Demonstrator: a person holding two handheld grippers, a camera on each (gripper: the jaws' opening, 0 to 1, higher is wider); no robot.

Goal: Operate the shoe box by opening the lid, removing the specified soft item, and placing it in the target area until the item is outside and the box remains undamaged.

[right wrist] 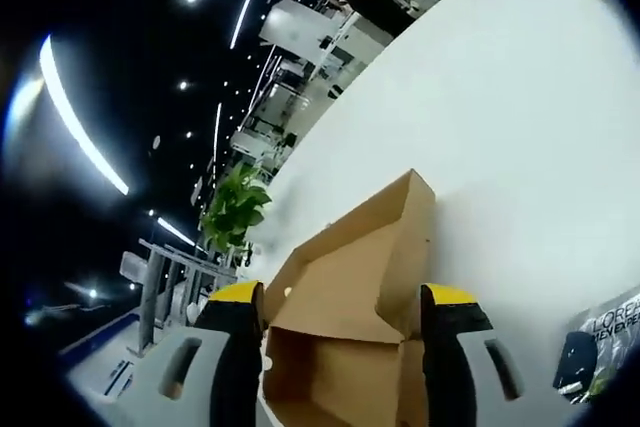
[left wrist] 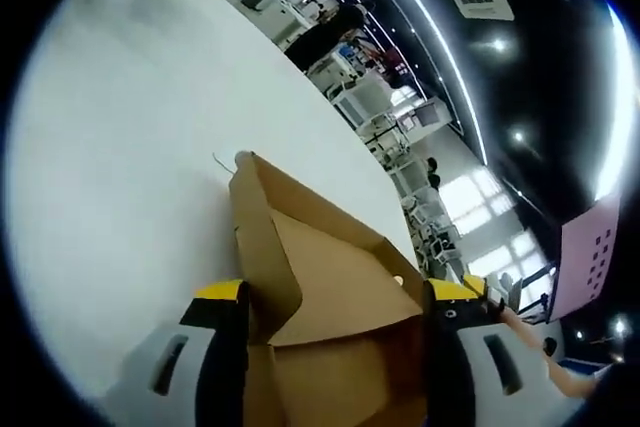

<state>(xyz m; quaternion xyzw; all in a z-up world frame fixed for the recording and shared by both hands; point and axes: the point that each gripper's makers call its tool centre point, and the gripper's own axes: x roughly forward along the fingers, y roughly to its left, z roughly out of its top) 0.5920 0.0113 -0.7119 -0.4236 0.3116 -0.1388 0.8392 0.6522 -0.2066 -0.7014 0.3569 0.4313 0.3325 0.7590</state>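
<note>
Both grippers held the cardboard shoe box over the white table, lid step in hand.

Nearest, the left gripper (left wrist: 335, 347) had its jaws either side of the shoe box (left wrist: 330, 297), seemingly pinching it; the right gripper (right wrist: 340, 357) clasped the box at its other end the same way, and both views rolled hard, so both hands were tilted. The brown flaps stood up and folded beyond the jaws. The soft item was hidden, so I judged it was not out yet. The next move called for folding the lid back gently without creasing the card. Beyond the box lay the white table (left wrist: 130, 147), then a potted plant (right wrist: 235, 209) and office desks farther off.
</note>
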